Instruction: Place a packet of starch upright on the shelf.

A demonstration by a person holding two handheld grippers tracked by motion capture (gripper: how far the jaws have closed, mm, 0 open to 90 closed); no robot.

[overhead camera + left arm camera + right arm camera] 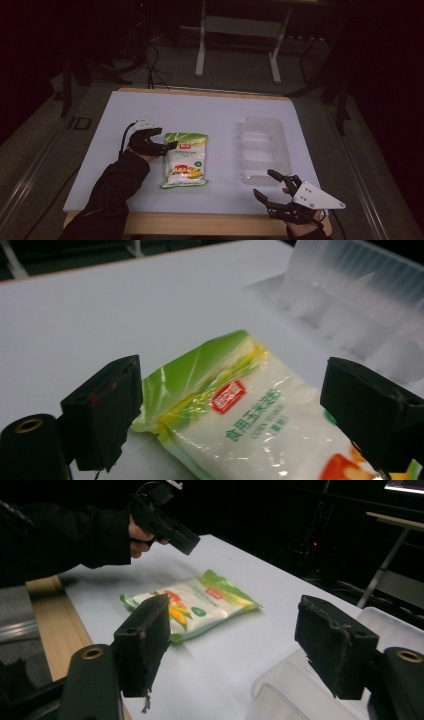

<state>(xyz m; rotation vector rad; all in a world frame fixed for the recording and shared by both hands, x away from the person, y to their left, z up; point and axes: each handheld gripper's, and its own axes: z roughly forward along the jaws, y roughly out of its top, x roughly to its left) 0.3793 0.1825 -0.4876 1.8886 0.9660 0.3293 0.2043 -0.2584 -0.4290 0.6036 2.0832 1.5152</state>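
Jaws on my left gripper [169,146] are spread, straddling the green top corner of the starch bag [185,160], pads not pressing it. Forearm's angled in low from the near-left. My right gripper [270,184] gapes wide over the clear plastic tray [263,150], holding nothing.

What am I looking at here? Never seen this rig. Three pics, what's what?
No robot: a person holds a hand-held two-fingered gripper in each hand. The high view looks down on the white table; the other two views come from cameras riding on each gripper. On the table lie a green-and-white snack bag and a clear plastic tray. The left gripper hangs open over the bag's top edge, pinching nothing yet. The right gripper waits open near the tray, holding nothing.
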